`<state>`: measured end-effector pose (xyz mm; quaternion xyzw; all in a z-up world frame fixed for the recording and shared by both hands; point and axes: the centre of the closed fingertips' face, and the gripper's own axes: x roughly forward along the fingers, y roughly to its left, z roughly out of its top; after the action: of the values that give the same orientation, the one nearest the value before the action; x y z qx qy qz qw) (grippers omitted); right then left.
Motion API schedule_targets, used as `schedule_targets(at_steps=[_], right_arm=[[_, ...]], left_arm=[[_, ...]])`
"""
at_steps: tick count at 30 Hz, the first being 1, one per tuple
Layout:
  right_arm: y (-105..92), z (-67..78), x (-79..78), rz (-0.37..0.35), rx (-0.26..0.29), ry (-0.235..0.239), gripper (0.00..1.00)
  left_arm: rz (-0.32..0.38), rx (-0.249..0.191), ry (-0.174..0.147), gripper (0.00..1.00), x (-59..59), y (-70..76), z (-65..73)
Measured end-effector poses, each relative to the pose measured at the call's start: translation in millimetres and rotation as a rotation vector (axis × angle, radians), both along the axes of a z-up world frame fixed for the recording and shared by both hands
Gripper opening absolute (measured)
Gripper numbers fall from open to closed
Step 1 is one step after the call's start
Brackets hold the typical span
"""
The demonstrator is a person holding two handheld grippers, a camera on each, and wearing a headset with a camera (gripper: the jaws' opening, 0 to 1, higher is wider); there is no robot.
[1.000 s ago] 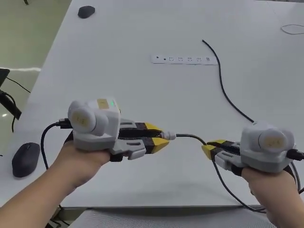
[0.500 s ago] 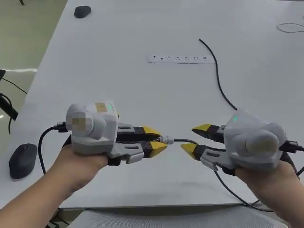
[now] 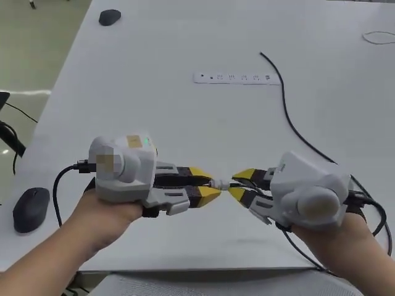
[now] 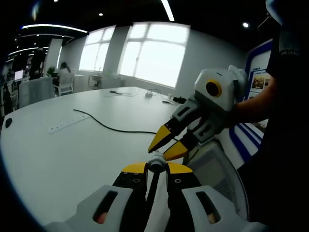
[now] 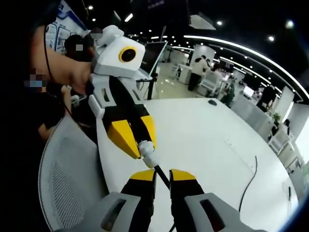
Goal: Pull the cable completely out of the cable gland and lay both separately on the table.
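My left gripper [image 3: 214, 189] is shut on the small white cable gland [image 3: 218, 183], which sticks out of its yellow tips just above the table's front edge. The gland [image 4: 156, 162] sits between the left jaws, and it [image 5: 147, 151] lies right ahead of the right jaws. The thin black cable [image 5: 163, 176] runs out of the gland and between the jaws of my right gripper [image 3: 236, 185]. Those jaws stand a little apart around the cable, close to the gland. Both grippers point at each other, tips nearly touching.
A white power strip [image 3: 231, 78] lies mid-table with a long black cord [image 3: 290, 117] curving toward the right hand. One dark mouse [image 3: 28, 209] sits at the left edge, another [image 3: 110, 16] far back. The white table [image 3: 154, 111] ends just below the grippers.
The right gripper let go of the cable farther out, opened, and moved left up to the gland, its jaws now narrowed around the cable. The left gripper stayed put.
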<state>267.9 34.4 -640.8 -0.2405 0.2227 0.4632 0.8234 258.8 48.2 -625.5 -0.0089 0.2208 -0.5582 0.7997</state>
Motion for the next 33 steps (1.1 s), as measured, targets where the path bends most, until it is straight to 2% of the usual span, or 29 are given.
schedule_targets(at_steps=[4, 6, 12, 16, 33], right_arm=[[-0.1, -2.0, -2.2, 0.006, -0.008, -0.001, 0.04], [-1.9, -2.3, -2.0, -0.009, 0.008, 0.014, 0.03], [-4.2, -2.0, -1.0, -0.027, 0.02, 0.017, 0.02], [-6.4, -1.6, -1.0, -0.055, 0.053, 0.043, 0.02], [-25.7, -12.6, 4.6, -0.165, 0.11, 0.133, 0.01]], left_arm=[[-0.002, 0.003, 0.002, 0.15, -1.0, -2.5, -0.3], [-0.003, 0.004, 0.004, 0.15, -1.2, -3.1, -0.7], [-0.003, 0.007, -0.006, 0.15, -0.1, -5.7, 0.2], [-0.004, 0.009, -0.016, 0.15, -0.3, -7.1, 1.8], [0.013, -0.007, -0.026, 0.15, -0.3, -11.6, 8.2]])
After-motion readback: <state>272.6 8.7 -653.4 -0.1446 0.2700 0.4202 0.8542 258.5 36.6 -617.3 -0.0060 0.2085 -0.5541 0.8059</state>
